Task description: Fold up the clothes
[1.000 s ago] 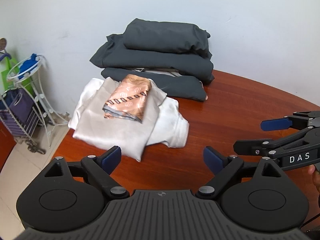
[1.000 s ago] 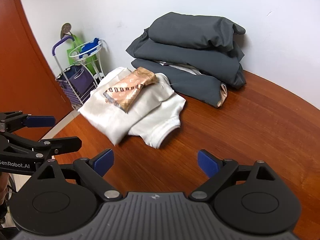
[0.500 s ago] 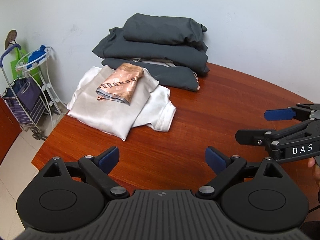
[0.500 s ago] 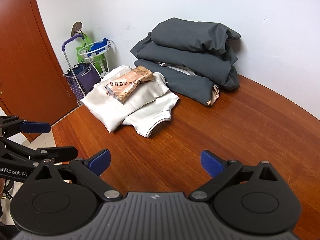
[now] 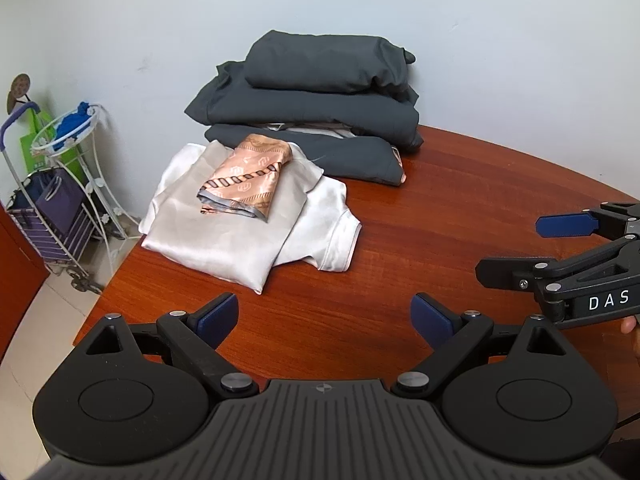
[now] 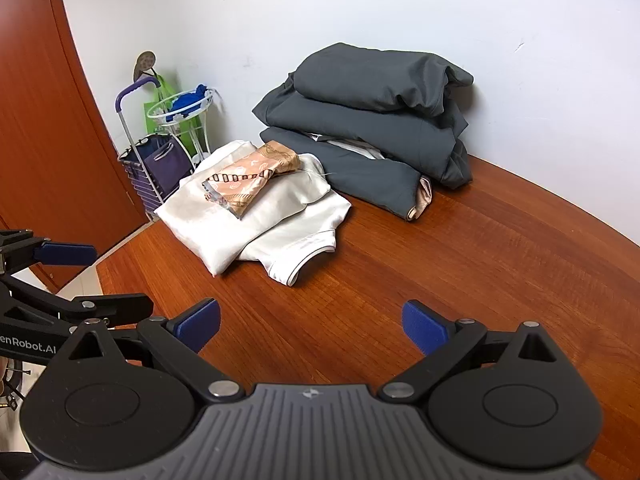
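Note:
A folded peach patterned scarf lies on top of folded white satin clothes at the far left of the wooden table. Behind them a stack of folded dark grey clothes rests against the wall. My left gripper hovers open over bare wood in front of the white pile, nothing between its pads. My right gripper is open too, over bare table; it also shows at the right edge of the left wrist view as the right gripper.
A purple shopping trolley and a white wire stand holding something blue are on the floor beyond the table's left end. A brown door stands at left. The table's near-left edge drops to tiled floor.
Both grippers have drawn back a little from the clothes, which now look smaller and farther off. Both stay open with nothing held.

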`<state>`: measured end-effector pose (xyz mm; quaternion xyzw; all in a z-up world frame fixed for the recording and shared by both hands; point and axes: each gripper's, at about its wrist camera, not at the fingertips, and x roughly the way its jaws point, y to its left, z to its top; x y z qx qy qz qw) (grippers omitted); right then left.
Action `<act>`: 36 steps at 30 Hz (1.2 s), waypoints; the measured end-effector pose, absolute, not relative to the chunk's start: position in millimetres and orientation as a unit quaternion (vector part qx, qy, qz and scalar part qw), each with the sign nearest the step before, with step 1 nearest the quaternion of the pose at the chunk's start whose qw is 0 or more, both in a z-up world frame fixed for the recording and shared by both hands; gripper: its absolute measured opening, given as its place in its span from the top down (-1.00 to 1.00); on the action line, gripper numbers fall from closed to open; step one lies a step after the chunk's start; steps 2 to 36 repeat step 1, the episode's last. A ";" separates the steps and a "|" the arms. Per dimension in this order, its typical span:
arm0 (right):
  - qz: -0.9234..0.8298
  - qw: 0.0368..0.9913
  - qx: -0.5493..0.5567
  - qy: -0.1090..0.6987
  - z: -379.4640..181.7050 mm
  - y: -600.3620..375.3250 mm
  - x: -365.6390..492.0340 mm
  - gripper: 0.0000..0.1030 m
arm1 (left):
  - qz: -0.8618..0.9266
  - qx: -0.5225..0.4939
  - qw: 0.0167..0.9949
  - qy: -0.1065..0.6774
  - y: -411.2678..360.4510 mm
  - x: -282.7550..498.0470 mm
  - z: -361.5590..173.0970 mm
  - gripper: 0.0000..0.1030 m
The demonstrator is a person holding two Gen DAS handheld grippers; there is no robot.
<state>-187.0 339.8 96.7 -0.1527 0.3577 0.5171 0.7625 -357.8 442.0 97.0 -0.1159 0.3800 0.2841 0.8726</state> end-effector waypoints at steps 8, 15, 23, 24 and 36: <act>0.517 0.763 -0.154 0.357 97.0 341.5 -188.4 -0.94 | 0.284 -0.116 0.873 0.380 443.1 -358.1 97.1 -0.82; 0.517 0.763 -0.154 0.357 97.0 341.5 -188.4 -0.94 | 0.284 -0.116 0.873 0.380 443.1 -358.1 97.1 -0.82; 0.517 0.763 -0.154 0.357 97.0 341.5 -188.4 -0.94 | 0.284 -0.116 0.873 0.380 443.1 -358.1 97.1 -0.82; 0.517 0.763 -0.154 0.357 97.0 341.5 -188.4 -0.94 | 0.284 -0.116 0.873 0.380 443.1 -358.1 97.1 -0.82; 0.517 0.763 -0.154 0.357 97.0 341.5 -188.4 -0.94 | 0.284 -0.116 0.873 0.380 443.1 -358.1 97.1 -0.82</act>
